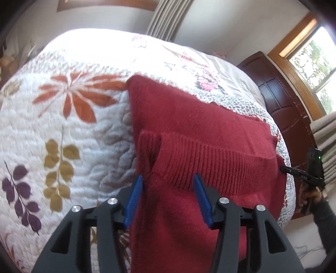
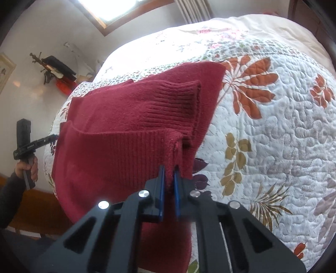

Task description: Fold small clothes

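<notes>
A dark red knit sweater (image 1: 189, 117) (image 2: 130, 117) lies partly folded on the floral quilt (image 1: 63, 130) (image 2: 273, 126), its lower part hanging over the bed's edge. My left gripper (image 1: 168, 180) is open, its blue pads on either side of the fabric just below the ribbed hem (image 1: 210, 155). Seen from the right wrist, the left gripper (image 2: 55, 137) sits at the sweater's left edge. My right gripper (image 2: 169, 171) is shut on the corner of the ribbed hem (image 2: 147, 147), lifting it. From the left wrist, the right gripper (image 1: 282, 168) meets the sweater's right edge.
The quilt stretches wide beyond the sweater in both views. A dark wooden headboard (image 1: 279, 100) and a window (image 1: 315, 69) stand to the right, a curtain (image 1: 166, 19) behind. A hand (image 2: 27, 168) holds the left tool; clutter (image 2: 56, 71) sits by the wall.
</notes>
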`<action>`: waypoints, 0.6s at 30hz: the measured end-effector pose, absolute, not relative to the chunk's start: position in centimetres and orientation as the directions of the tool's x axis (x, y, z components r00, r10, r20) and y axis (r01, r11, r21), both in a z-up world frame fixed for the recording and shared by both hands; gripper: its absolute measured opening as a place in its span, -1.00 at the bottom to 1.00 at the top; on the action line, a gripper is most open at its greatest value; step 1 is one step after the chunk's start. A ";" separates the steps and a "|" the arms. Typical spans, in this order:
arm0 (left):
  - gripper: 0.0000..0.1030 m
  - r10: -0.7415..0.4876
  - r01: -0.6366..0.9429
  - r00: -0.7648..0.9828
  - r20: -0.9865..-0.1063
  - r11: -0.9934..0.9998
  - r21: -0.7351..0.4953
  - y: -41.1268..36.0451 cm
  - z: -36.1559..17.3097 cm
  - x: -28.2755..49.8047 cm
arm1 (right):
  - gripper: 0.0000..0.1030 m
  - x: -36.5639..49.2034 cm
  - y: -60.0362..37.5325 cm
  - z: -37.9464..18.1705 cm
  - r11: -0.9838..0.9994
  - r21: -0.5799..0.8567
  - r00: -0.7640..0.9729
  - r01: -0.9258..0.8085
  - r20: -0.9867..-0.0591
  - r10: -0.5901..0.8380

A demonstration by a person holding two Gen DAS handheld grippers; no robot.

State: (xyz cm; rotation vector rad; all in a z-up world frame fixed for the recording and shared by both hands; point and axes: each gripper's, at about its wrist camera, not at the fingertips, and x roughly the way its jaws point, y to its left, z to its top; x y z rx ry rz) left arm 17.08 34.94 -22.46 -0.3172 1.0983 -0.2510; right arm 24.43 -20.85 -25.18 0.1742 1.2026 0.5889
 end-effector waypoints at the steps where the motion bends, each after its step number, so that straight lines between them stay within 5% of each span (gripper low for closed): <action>1: 0.12 -0.346 0.045 0.433 -0.833 0.931 -0.363 34.8 -22.5 17.4 | -0.81 24.6 -20.9 -25.2 0.842 0.421 0.229 -0.338 -0.831 0.507; 9: 0.04 -0.308 0.026 0.374 -0.875 0.946 -0.322 34.3 -24.1 19.1 | -0.54 25.4 -20.6 -25.9 0.851 0.418 0.215 -0.319 -0.842 0.495; 11: -0.57 -0.291 0.025 0.354 -0.889 0.953 -0.302 34.1 -24.6 19.2 | -0.62 25.4 -20.5 -25.9 0.853 0.415 0.219 -0.316 -0.843 0.491; 13: -0.78 -0.278 0.025 0.369 -0.887 0.957 -0.289 34.0 -24.3 19.0 | -0.86 25.3 -20.6 -25.6 0.852 0.419 0.225 -0.314 -0.839 0.496; 18: -0.82 -0.242 0.076 0.432 -0.869 0.970 -0.233 32.9 -22.6 17.9 | -0.88 24.3 -20.2 -24.4 0.848 0.404 0.249 -0.343 -0.831 0.497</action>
